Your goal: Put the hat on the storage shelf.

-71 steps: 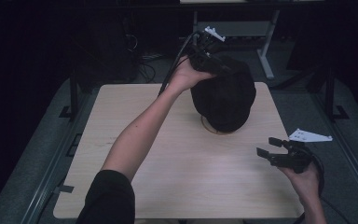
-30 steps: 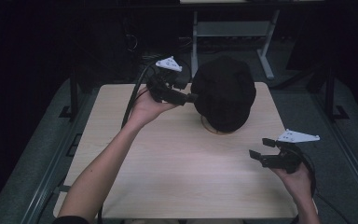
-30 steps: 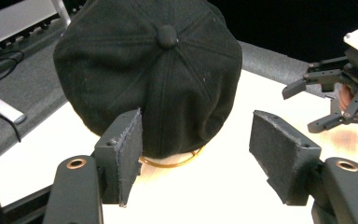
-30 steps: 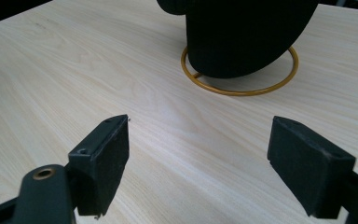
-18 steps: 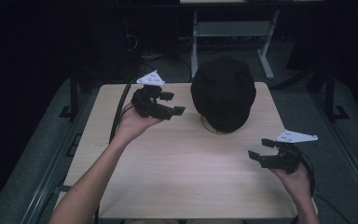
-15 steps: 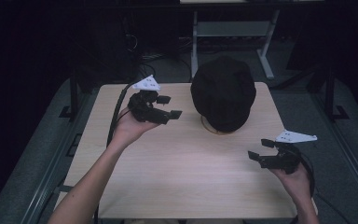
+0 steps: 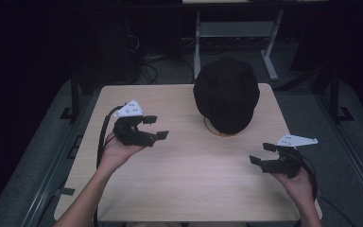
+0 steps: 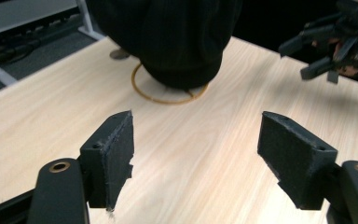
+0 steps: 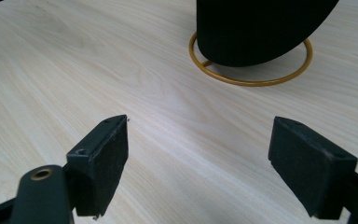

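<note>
Black foam pads on the left gripper (image 7: 157, 127) are standing wide apart with nothing between them; its jaws have just been opening, and it is hovering above the left part of the wooden table (image 7: 179, 189), pointing toward the hat. Across the table, the right gripper (image 7: 261, 153) is also gaping wide and empty, sitting low near the right edge in the person's right hand (image 7: 298, 185). Between and beyond the two tools, toward the far right of the tabletop, a black hat (image 7: 226, 92) is sitting on a stand whose gold ring base (image 9: 251, 65) is resting flat on the wood. The hat is looking soft, rounded and matte, a knitted or felt cap draping down over the stand and hiding everything but the ring. Neither gripper is touching it; both are well apart from it. Judging from here, the main risk is the light stand tipping or sliding if one gripper tugs the fabric sideways while the other is not steadying it. A shallow pinch could also be slipping off the loose cloth, since the dark folds give few clear edges to aim at.
</note>
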### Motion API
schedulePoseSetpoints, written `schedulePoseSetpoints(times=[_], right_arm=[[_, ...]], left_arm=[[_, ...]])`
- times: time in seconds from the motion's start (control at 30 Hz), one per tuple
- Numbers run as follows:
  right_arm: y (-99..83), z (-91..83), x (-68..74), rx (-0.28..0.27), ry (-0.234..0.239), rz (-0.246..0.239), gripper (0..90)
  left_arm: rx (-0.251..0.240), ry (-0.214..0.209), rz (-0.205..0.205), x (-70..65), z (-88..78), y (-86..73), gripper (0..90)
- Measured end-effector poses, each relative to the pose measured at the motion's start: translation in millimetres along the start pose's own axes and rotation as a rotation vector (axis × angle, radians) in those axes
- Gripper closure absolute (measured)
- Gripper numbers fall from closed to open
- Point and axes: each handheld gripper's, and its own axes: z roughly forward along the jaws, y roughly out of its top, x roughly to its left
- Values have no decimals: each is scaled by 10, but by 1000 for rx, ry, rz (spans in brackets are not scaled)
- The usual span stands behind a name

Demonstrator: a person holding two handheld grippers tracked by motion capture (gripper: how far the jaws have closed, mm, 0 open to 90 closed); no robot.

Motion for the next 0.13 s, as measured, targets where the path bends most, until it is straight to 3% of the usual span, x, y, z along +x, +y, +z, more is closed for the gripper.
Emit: schedulePoseSetpoints(times=[0.13], right_arm=[[-15, 4, 22, 10, 3, -5, 192]], left_arm=[[-9, 2, -23, 1, -46, -201, 257]])
